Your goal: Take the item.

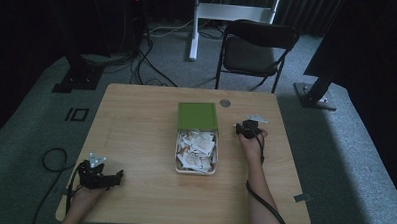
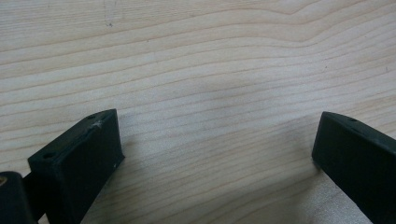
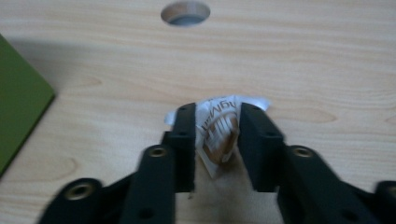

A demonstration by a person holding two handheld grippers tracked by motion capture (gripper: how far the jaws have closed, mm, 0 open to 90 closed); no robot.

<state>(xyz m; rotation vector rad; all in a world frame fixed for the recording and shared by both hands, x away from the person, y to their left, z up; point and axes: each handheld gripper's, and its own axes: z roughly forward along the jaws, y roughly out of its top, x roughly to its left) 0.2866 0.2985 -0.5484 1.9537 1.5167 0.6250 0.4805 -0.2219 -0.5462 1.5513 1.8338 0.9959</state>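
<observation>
A small white sachet with brown print stands crumpled on the wooden table, between the two black jaws of my right gripper. The jaws stand a little apart and do not visibly pinch it. In the high view my right gripper is to the right of a green box lid and a white box heaped with several such sachets. My left gripper rests near the table's front left corner. In its own view the left gripper is wide open over bare wood.
A round cable hole sits in the table behind the green lid, and is seen ahead of the right gripper. The lid's edge lies to its left. A black folding chair stands beyond the table.
</observation>
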